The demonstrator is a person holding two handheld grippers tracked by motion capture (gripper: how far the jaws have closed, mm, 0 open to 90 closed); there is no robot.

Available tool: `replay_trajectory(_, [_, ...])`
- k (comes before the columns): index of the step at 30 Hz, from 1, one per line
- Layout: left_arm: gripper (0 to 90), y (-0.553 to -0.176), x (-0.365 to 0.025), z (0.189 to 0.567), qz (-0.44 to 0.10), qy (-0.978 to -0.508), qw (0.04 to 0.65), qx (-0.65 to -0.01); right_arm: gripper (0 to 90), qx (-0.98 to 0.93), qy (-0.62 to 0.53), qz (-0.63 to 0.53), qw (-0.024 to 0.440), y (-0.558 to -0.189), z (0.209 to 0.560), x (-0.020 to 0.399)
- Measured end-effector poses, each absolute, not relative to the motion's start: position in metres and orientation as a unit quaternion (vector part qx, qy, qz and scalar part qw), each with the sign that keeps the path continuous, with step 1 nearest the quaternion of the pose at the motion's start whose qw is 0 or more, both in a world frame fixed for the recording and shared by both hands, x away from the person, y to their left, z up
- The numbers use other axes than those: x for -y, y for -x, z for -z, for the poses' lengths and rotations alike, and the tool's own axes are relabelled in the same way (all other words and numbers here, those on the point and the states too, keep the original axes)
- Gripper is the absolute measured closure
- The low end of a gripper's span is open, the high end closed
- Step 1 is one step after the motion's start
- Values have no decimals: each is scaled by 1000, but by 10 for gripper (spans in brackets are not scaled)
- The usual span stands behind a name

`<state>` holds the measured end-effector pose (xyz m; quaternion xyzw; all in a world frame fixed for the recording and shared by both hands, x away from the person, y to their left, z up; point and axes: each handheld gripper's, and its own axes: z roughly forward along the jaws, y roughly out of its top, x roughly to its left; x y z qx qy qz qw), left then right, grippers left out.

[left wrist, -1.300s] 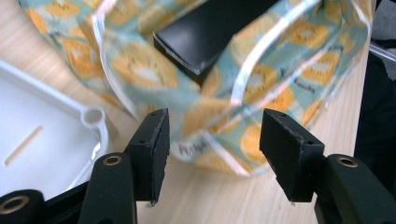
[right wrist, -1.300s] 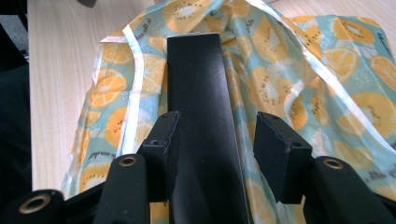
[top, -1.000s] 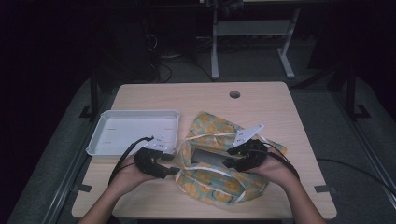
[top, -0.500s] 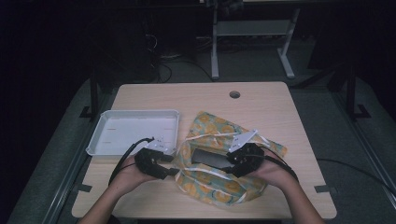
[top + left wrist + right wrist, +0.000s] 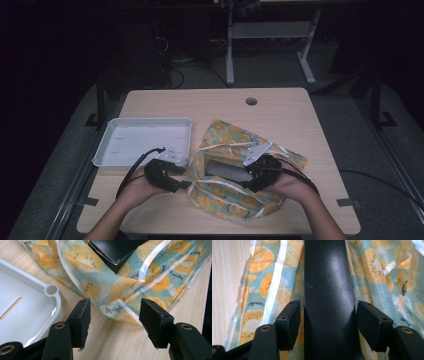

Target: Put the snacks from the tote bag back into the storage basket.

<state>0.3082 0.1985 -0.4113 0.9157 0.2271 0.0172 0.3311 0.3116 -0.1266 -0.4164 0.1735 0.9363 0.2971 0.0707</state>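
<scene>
A thin cloth [image 5: 235, 200] printed with orange slices lies bunched on the table's near middle, and a flat black box [image 5: 225, 170] rests on it. My right gripper [image 5: 251, 179] straddles the box's right end. In the right gripper view the box [image 5: 328, 285] runs between the jaws of the right gripper [image 5: 328, 317]; they have just been opening, and narrow gaps show beside both pads. My left gripper [image 5: 183, 184] stands open at the cloth's left edge. In the left gripper view a folded cloth corner [image 5: 117, 311] lies loose between the spread jaws of the left gripper [image 5: 113, 315].
A white plastic tray [image 5: 150, 120] sits at the left, its rounded corner [image 5: 51, 290] close beside my left gripper. A round cable hole [image 5: 251, 101] marks the far tabletop. Bare wood extends behind and right of the cloth.
The right gripper has shifted slightly toward the near edge along the box. The left hand, cloth and tray stay as they were.
</scene>
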Motion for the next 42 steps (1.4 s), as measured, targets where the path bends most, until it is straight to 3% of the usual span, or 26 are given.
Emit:
replay_trajectory(18, [423, -308, -198, 413, -14, -917, 328, -228, 413, -946, -162, -272, 73, -313, 426, 127])
replay_trajectory(42, [423, -308, -197, 414, -14, -915, 330, -230, 419, -938, -172, -293, 67, -312, 407, 132])
